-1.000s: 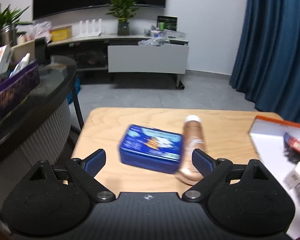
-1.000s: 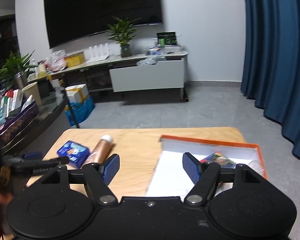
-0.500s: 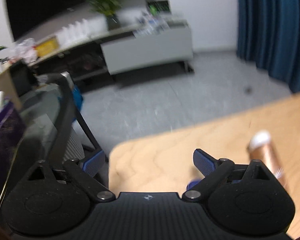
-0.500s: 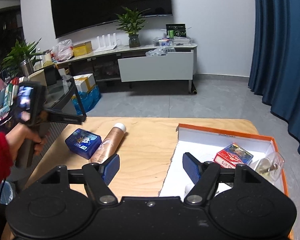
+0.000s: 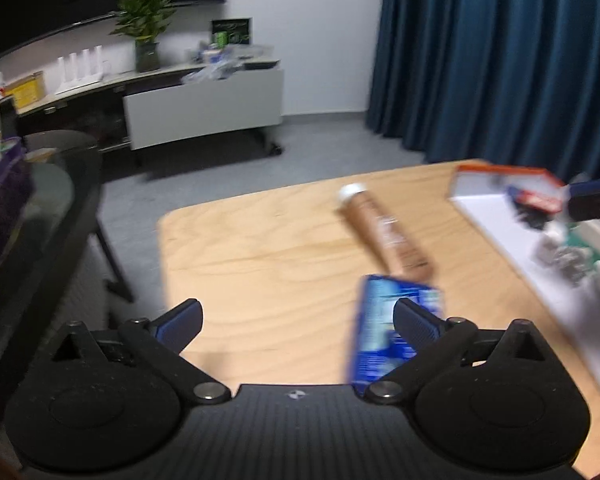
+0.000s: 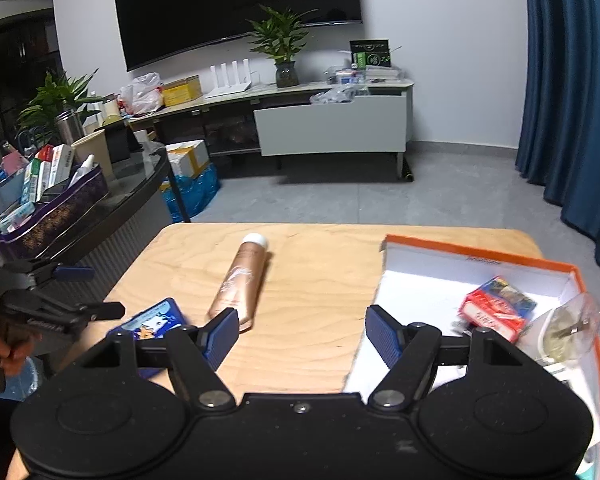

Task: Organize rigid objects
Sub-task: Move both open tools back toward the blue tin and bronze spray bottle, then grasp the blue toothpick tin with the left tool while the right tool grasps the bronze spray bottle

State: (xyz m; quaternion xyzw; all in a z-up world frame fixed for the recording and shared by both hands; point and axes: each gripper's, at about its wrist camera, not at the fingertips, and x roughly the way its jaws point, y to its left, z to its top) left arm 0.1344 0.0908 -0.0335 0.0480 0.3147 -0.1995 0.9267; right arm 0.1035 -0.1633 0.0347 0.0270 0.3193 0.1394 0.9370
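I am holding my left gripper low over the near left part of the wooden counter, and its fingers are standing wide, having just been opening further, with nothing pressed between them. The blue tin is lying flat on the counter right at my left gripper's right-hand finger: that finger is crossing in front of the tin's right side, so most of the tin is showing inside the gap, hard against that side, while the rest of the gap is showing bare wood. I cannot tell whether the finger is touching the tin, as this view is blurred. Just beyond the tin the copper-coloured spray can is lying on its side, its white cap pointing away from me, its base close to the tin's far edge. My right gripper is hovering over the counter's near edge with its fingers parted fairly wide and empty; through them I am seeing bare wood and the left edge of the orange-rimmed white box. The box is sitting on the right of the counter, well apart from the tin, and is holding a red carton and a clear plastic bag.
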